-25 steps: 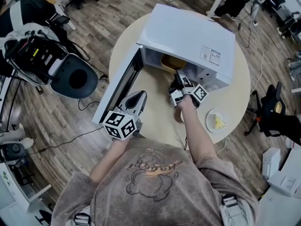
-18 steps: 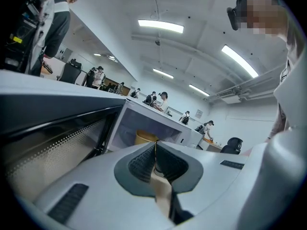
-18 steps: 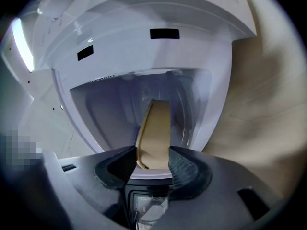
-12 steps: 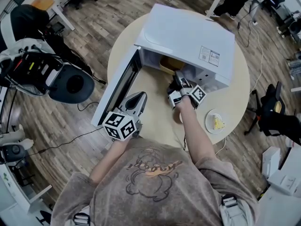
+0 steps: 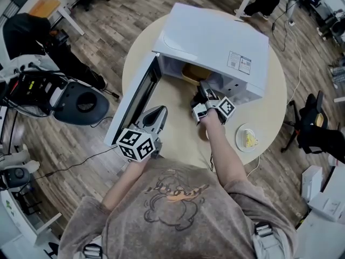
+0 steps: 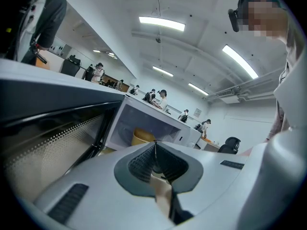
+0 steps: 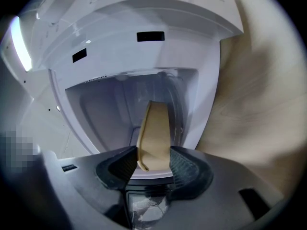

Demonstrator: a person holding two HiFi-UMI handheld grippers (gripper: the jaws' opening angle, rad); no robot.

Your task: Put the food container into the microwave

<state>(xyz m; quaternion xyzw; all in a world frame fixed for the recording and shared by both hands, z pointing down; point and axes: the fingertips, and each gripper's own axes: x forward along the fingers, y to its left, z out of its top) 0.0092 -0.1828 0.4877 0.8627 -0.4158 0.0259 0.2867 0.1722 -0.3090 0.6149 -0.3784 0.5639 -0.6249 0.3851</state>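
Now barely anything has shifted over the last second: the right gripper (image 5: 204, 89) has only crept a touch further toward the far edge of the round beige wooden tabletop (image 5: 178, 109), nosing into the mouth of the white box-shaped microwave (image 5: 215, 42), and the tan plastic food container (image 5: 195, 72) sits inside the cavity much as it did before. By my reading, placement is all but finished and only the release remains. In the right gripper view the dark ribbed pads (image 7: 186, 166) are narrowly apart, clenched on the container's rim, its tan wall standing up between them. The left gripper (image 5: 159, 111) hangs over the near-left part of the table, beside the swung-open glass-fronted door (image 5: 132, 104), its jaws pressed together on nothing. A small white plate (image 5: 247, 139) sits near the right edge, untouched.
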